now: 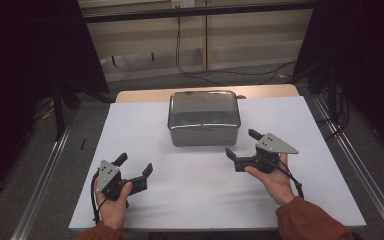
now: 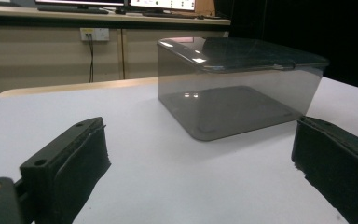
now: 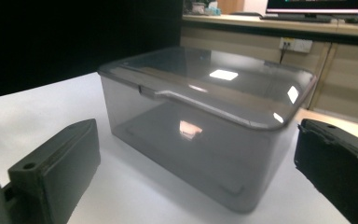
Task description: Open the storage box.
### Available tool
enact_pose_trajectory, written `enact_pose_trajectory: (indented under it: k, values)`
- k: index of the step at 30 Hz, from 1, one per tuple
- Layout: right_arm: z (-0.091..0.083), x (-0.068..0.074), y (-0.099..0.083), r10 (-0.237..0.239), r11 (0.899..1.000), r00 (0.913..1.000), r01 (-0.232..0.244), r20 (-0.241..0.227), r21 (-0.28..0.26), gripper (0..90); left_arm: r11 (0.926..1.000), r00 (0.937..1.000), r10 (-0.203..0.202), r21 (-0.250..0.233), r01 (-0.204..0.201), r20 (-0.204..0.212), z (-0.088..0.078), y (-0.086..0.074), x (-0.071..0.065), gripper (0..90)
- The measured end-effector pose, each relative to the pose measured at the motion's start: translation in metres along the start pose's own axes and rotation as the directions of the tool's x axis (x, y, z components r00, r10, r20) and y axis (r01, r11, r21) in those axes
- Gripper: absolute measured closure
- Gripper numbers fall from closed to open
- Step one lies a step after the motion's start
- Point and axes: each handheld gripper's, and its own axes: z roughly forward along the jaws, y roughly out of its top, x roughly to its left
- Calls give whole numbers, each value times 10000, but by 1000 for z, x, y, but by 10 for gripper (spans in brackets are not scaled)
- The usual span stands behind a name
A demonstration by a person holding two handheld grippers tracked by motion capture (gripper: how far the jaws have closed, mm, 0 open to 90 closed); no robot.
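A smoky grey see-through plastic box [image 1: 203, 117] with its lid on stands at the middle back of the white table [image 1: 180, 200]. Nothing shows inside it. My left gripper [image 1: 134, 164] rests low at the front left, open, with nothing between its jaws, and the box [image 2: 237, 88] lies ahead of it to the right. My right gripper [image 1: 242, 143] is open too, just off the box's front right corner. From it the box [image 3: 205, 126] looms close, lid tab facing left.
The white table top sits on a wooden table whose edge [image 1: 205, 93] shows behind the box. Metal rails [image 1: 45, 175] run along both sides on the floor. Cables [image 1: 215, 72] and a low cabinet wall lie beyond the table.
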Motion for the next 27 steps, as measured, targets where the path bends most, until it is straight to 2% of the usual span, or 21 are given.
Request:
enact_pose_trajectory:
  k: [6,8,12,14,16,18,22,25,27]
  values:
    - [14,3,6,-1099,9938,9939,1100,-81,142,2,9998,9999,15,210,-12,-122,1,-1,3,34]
    - [18,3,9,-1105,9939,9938,1105,-127,25,2,9998,9999,36,176,-34,-144,1,-1,4,34]
    - [26,5,14,-1613,9868,9867,1616,-197,106,5,9998,9999,68,191,-66,-93,1,-1,3,34]
    - [28,8,17,-2169,9760,9762,2168,5,195,36,9998,10000,61,207,-59,-73,1,-1,3,34]
    - [32,11,20,-2793,9600,9601,2789,144,247,45,9998,9999,89,170,-87,-92,1,-1,3,34]
    - [36,12,22,-2819,9592,9594,2816,79,266,48,9998,9999,85,175,-83,-105,0,-1,4,34]
    - [42,15,24,-3393,9402,9405,3385,181,382,73,9998,10000,28,195,-26,-79,1,-1,5,34]
    - [47,18,24,-4023,9143,9153,4005,208,598,101,9998,10000,-19,179,21,-94,1,-1,6,35]
    - [50,21,23,-4548,8896,8897,4516,404,677,106,9998,9999,-16,176,18,-108,1,-1,6,34]
